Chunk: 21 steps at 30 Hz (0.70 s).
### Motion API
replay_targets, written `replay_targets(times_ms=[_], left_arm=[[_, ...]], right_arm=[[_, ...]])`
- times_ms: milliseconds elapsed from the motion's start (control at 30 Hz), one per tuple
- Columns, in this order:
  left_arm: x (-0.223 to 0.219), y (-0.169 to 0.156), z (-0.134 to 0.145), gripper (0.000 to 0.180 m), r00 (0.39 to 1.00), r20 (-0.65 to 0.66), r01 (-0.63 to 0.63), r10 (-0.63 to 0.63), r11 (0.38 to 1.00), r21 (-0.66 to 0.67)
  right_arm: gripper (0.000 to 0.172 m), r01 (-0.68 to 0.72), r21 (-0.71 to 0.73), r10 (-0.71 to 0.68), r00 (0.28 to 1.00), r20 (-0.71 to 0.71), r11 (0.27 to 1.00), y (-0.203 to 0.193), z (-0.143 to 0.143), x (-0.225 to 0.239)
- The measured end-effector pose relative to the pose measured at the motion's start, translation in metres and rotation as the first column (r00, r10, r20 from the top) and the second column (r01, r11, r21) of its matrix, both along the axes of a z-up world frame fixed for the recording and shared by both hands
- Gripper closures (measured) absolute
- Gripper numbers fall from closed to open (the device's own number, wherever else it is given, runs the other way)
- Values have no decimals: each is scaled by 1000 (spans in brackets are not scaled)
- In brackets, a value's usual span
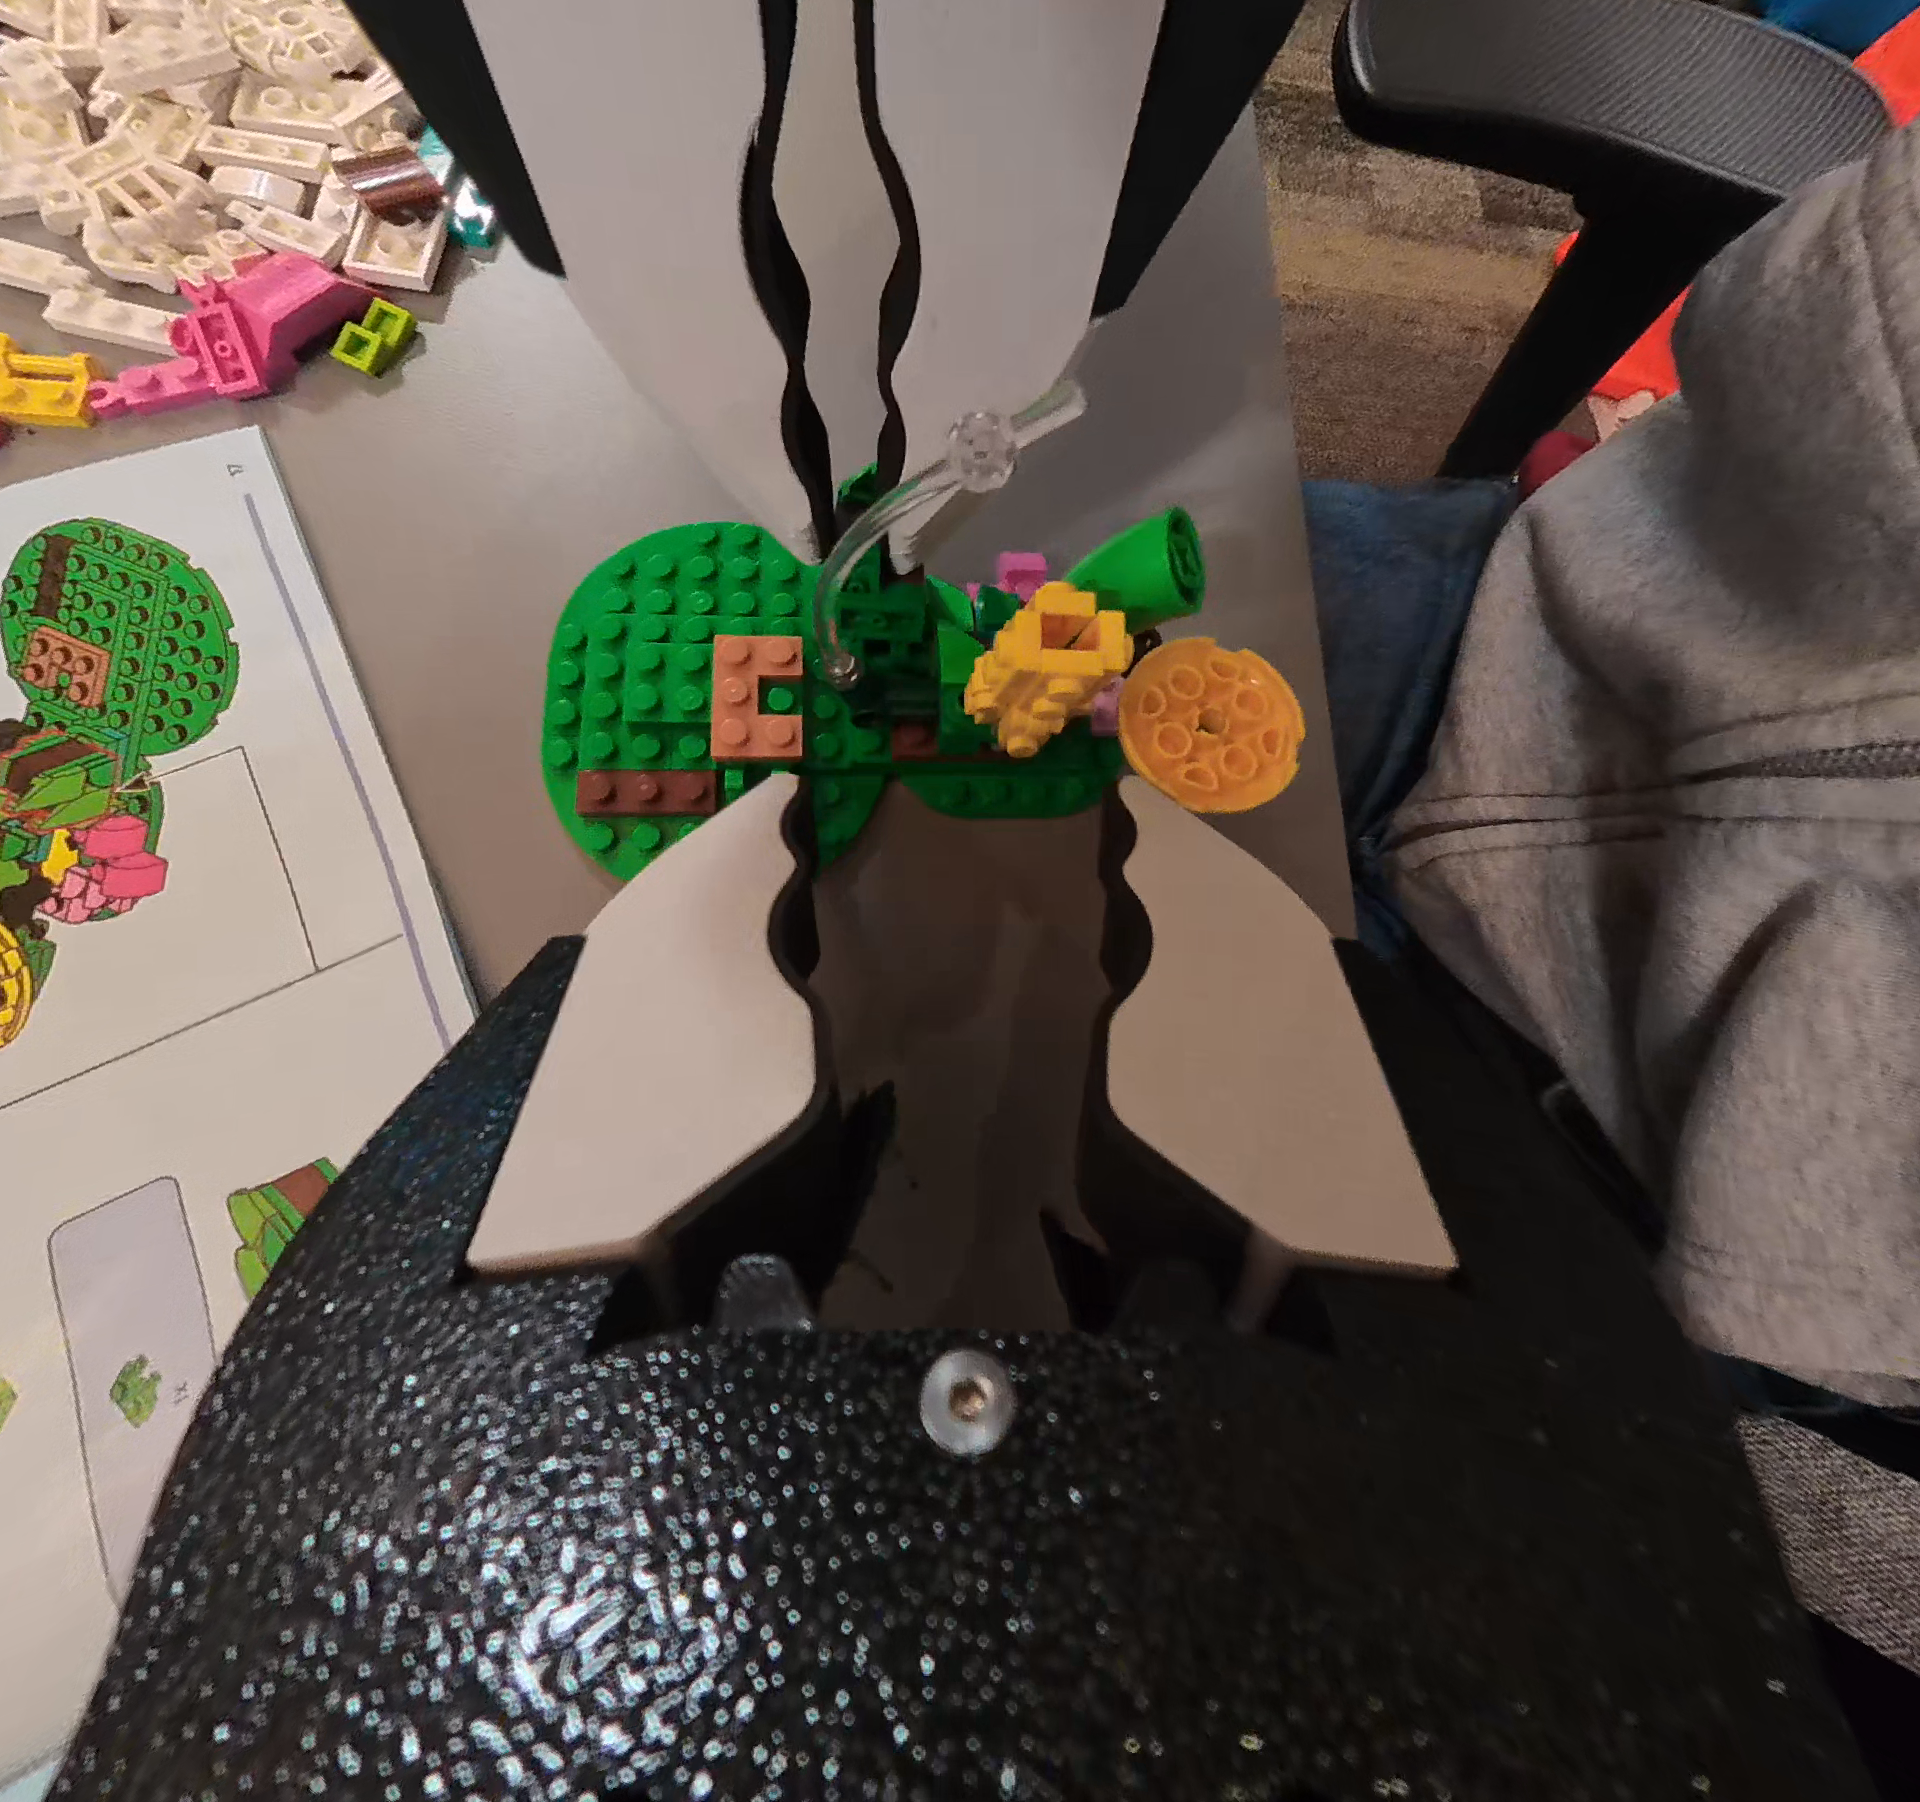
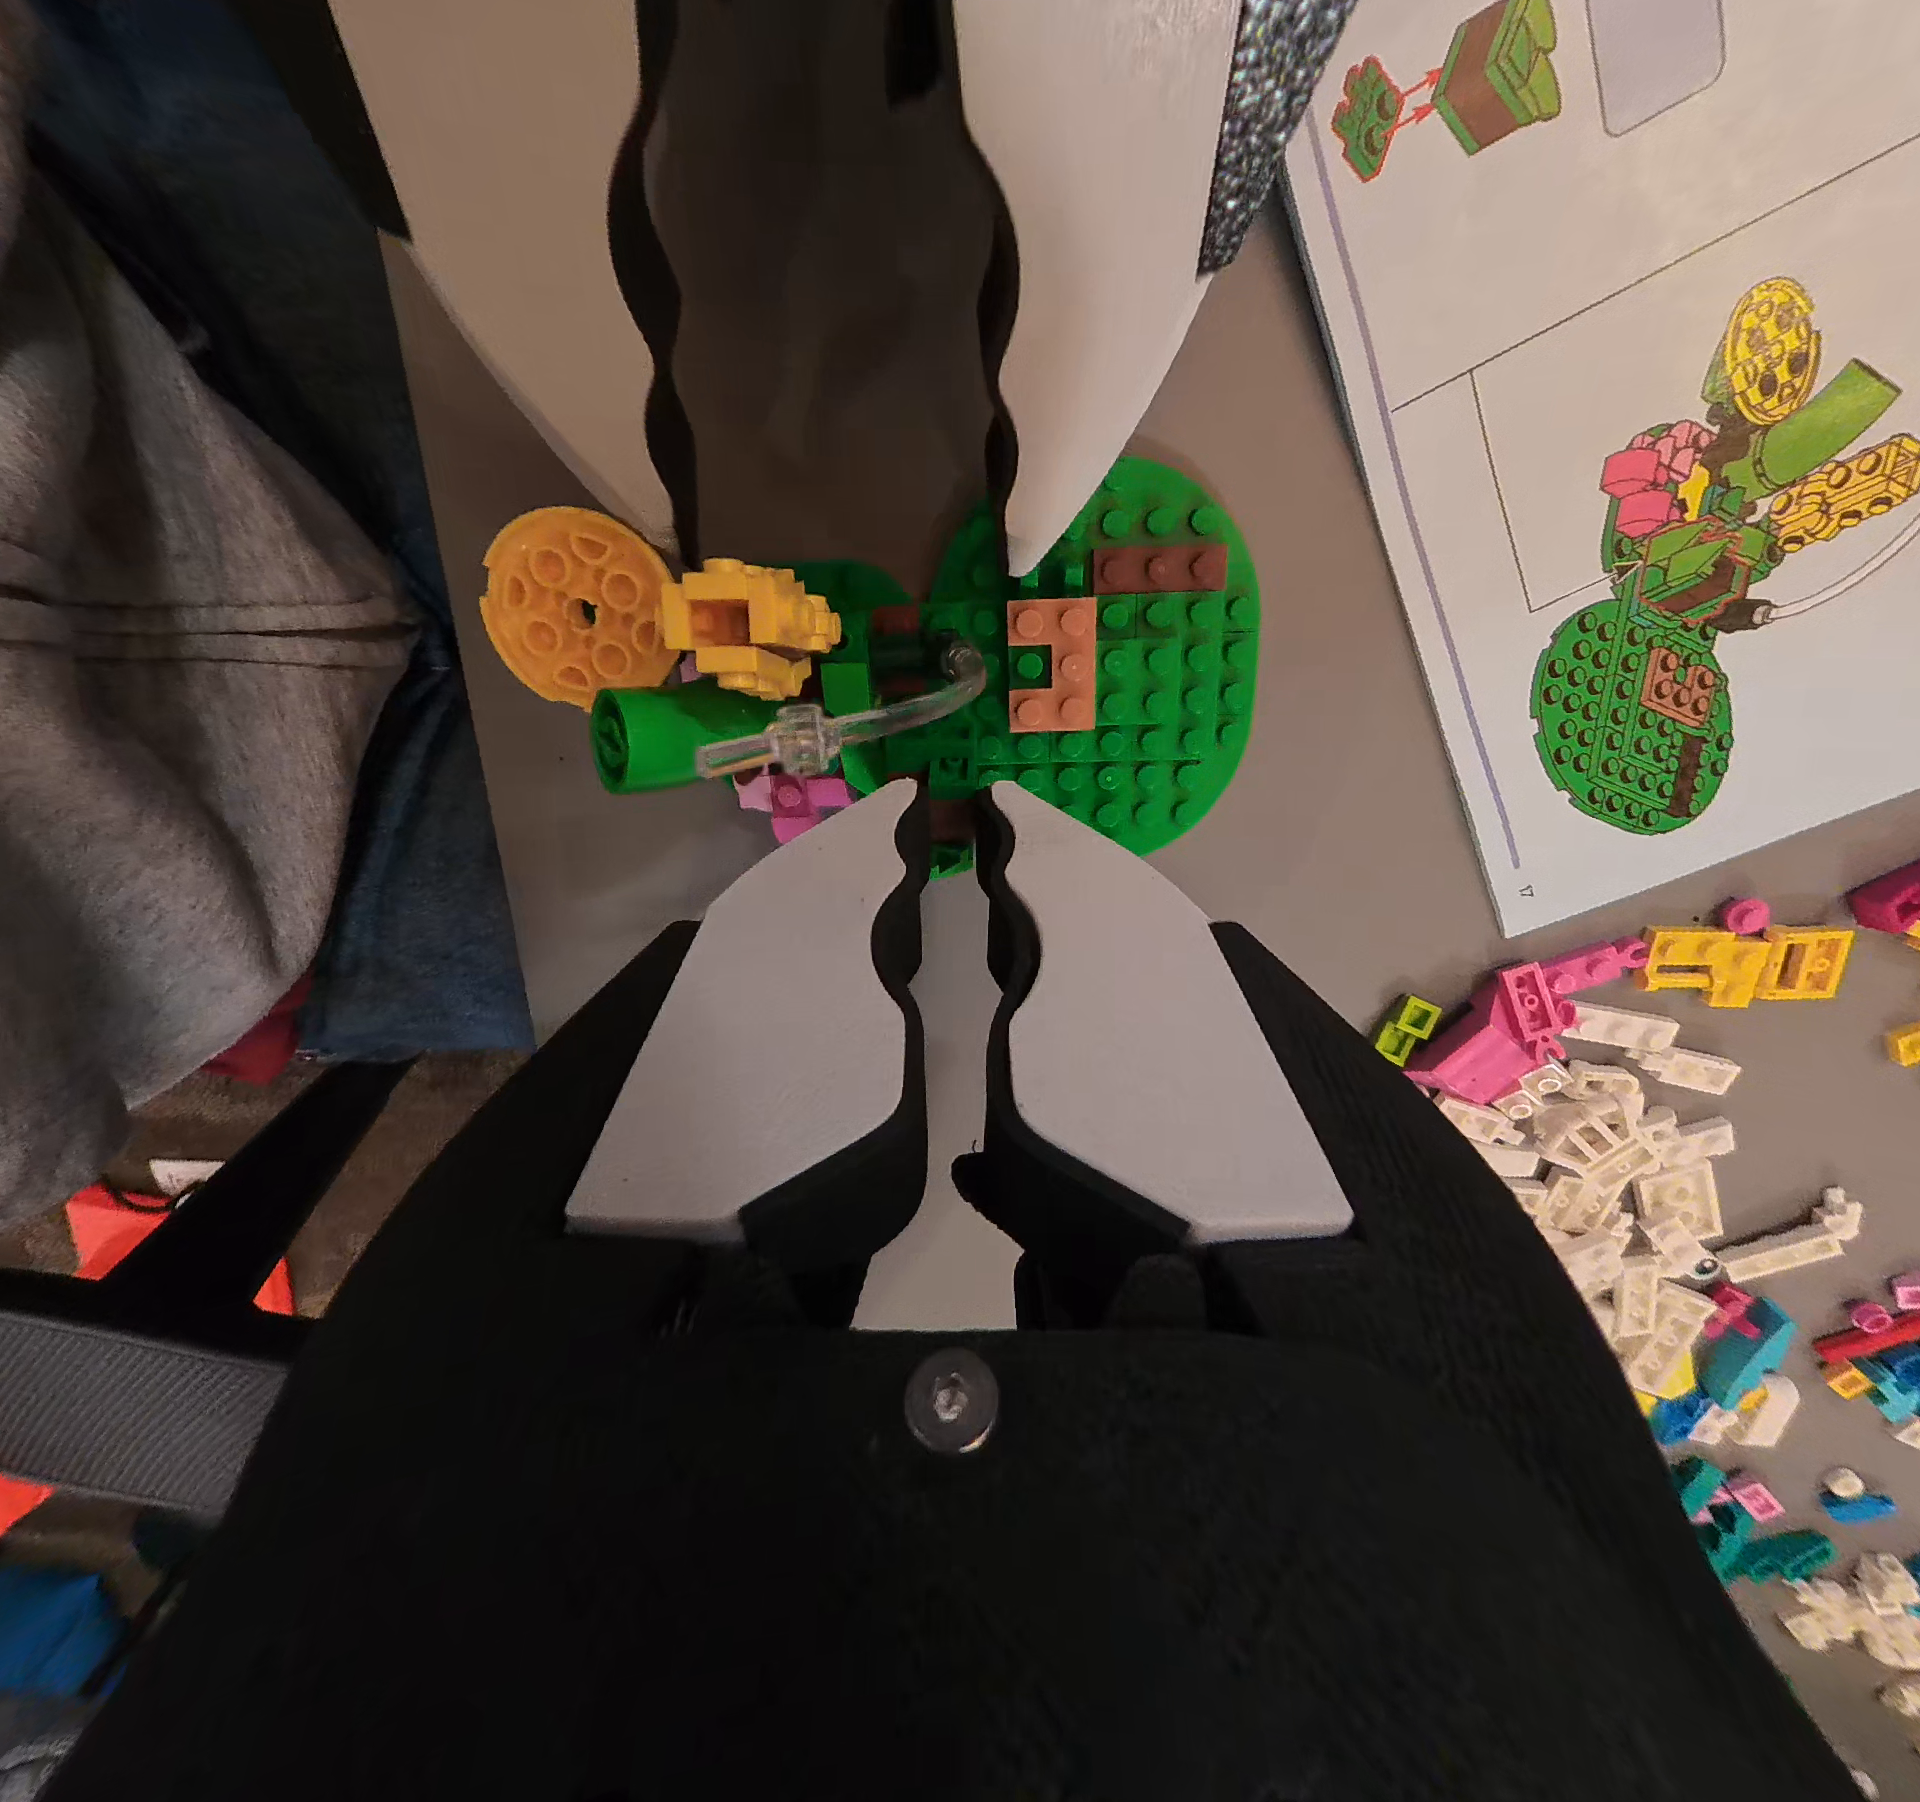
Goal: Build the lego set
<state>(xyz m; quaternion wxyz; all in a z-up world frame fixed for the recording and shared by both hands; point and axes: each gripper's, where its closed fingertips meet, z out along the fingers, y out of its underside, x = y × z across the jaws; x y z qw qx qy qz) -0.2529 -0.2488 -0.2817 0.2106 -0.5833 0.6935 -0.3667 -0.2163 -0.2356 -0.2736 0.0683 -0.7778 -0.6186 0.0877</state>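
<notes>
Brick model on a green plate [image 1: 644, 630], lying on the surface [image 1: 468, 557], yellow flower [image 1: 1044, 661] and clear tube [image 2: 914, 703] fitted. Left tool [image 1: 951, 802] gapes wide, empty, at the plate's rim. Right tool [image 2: 954, 796] is pinched narrowly on a brown and green piece [image 2: 948, 822] at the opposite rim.

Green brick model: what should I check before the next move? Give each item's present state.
1. Left gripper is open at the green base plate's near edge, gripping nothing: ok.
2. Right gripper is closed narrowly on a brown and green part at the model's edge: ok.
3. Base plate lies flat on the table: ok.
4. Clear curved tube is plugged in at one end: ok. Whether it is firmly seated: cannot tell.
5. Orange disc has room from the table edge: not ok, it is close.
</notes>
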Motion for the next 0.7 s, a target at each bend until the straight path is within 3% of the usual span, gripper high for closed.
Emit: replay_targets(times_ms=[267, 700], left_arm=[[6, -4, -3, 138, 999, -11, -38, 37, 998, -48], [8, 0, -6, 146, 997, -7, -81, 81, 997, -11]], right_arm=[[166, 11, -36, -11, 1000, 17, 999, -2, 0, 0], [166, 22, -16, -22, 1000, -22, 1000, -2, 1, -6]])
